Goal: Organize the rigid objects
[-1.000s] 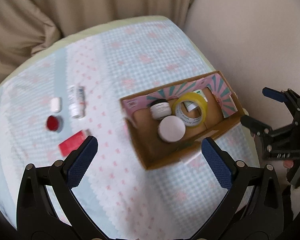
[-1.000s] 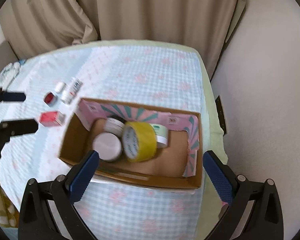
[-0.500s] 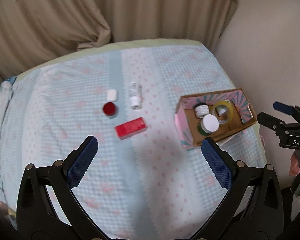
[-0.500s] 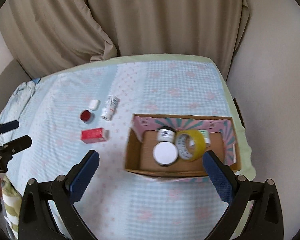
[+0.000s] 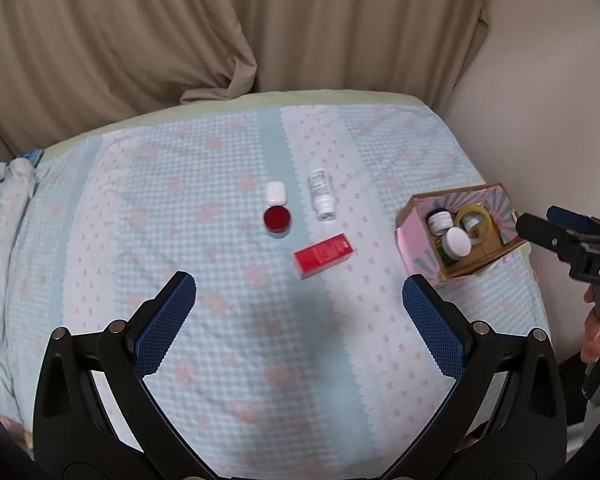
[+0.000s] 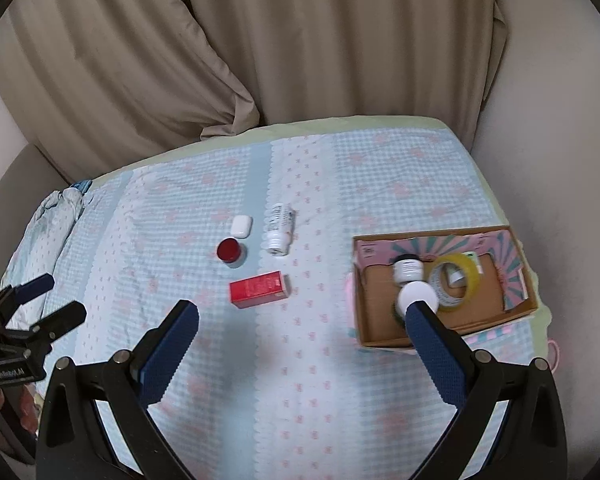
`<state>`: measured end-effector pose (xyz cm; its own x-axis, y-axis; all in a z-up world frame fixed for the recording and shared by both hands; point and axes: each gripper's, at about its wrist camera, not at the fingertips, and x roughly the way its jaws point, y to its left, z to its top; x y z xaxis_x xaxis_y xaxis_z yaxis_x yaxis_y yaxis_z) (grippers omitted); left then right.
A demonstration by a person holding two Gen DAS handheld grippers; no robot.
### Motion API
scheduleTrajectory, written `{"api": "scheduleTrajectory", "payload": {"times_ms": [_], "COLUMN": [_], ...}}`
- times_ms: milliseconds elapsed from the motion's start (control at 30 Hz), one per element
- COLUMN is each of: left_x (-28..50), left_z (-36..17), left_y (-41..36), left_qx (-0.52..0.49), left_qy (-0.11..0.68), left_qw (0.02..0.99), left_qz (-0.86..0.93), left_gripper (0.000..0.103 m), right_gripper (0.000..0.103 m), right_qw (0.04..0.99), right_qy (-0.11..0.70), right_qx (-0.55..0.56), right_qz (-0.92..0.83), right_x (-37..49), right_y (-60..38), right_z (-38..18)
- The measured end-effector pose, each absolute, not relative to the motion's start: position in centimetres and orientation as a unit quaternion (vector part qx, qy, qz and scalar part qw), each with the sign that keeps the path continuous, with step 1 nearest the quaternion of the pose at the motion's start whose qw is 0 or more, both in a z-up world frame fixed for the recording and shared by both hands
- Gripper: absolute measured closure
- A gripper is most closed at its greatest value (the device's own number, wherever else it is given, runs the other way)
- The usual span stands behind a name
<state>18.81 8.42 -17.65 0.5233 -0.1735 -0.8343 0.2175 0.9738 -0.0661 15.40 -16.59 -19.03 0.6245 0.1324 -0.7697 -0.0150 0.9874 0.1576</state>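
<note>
1. Left wrist view: left gripper (image 5: 299,312) is spread wide, nothing between the blue pads, hovering above the near-middle of the bed (image 5: 204,360) with its blue-and-pink checked cover.
2. Four loose items sit mid-bed: white case (image 5: 276,193), red-lidded jar (image 5: 277,220) just in front of it, white bottle (image 5: 321,194) lying on its side to the right, red box (image 5: 324,255) lying flat nearer the camera. All apart from the gripper.
3. Cardboard box (image 5: 414,240) sits at the right edge of the bed, tilted in this view. Inside: dark-capped jar (image 5: 439,221), white-lidded jar (image 5: 457,241), yellow tape roll (image 5: 475,218).
4. Right gripper (image 5: 540,224) shows at the right edge, past the box, fingers parted and empty; a hand (image 5: 592,336) holds its handle.
5. Right wrist view: right gripper (image 6: 302,320) is wide apart and empty, above the near side of the bed (image 6: 380,420).
6. The red box (image 6: 259,289) is just beyond the fingertips; red-lidded jar (image 6: 230,252), white case (image 6: 241,226) and white bottle (image 6: 279,229) behind it.
7. The cardboard box (image 6: 452,326) is at the right edge; the right finger overlaps its near wall in frame. Tape roll (image 6: 456,282) stands on edge beside the two jars (image 6: 409,269).
8. Left gripper (image 6: 40,300) is at the left edge, parted, empty.
</note>
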Motion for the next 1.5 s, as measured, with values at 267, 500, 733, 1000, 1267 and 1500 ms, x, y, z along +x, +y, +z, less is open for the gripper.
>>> {"api": "scheduleTrajectory", "payload": {"times_ms": [267, 500, 733, 1000, 1267, 1500], "left_x": [22.8, 27.7, 33.1, 38.4, 40.8, 41.0], "left_z": [-21.5, -26.6, -32.5, -39.3, -45.6, -48.4], "left_y": [12.0, 13.6, 12.5, 8.9, 7.1, 5.7], "left_qx": [0.026, 0.016, 0.011, 0.035, 0.041, 0.054], "left_qy": [0.495, 0.521, 0.547, 0.561, 0.557, 0.529], "left_qw": [0.858, 0.843, 0.826, 0.814, 0.814, 0.829], "left_qz": [-0.132, -0.129, -0.135, -0.149, -0.159, -0.17], "left_gripper": [0.0, 0.0, 0.0, 0.005, 0.015, 0.022], "right_gripper": [0.0, 0.0, 0.0, 0.0, 0.0, 0.002], "right_qw": [0.884, 0.869, 0.854, 0.831, 0.806, 0.797], "right_qy": [0.457, 0.486, 0.511, 0.55, 0.588, 0.601], "right_qx": [0.095, 0.091, 0.086, 0.072, 0.059, 0.05], "right_qz": [0.016, 0.02, 0.034, 0.036, 0.032, 0.031], "right_x": [19.0, 24.4, 31.6, 40.7, 47.2, 49.0], "right_y": [-12.4, -9.8, -8.1, -7.0, -7.1, -7.2], "right_z": [-21.3, -24.3, -28.1, -33.9, -40.5, -44.2]}}
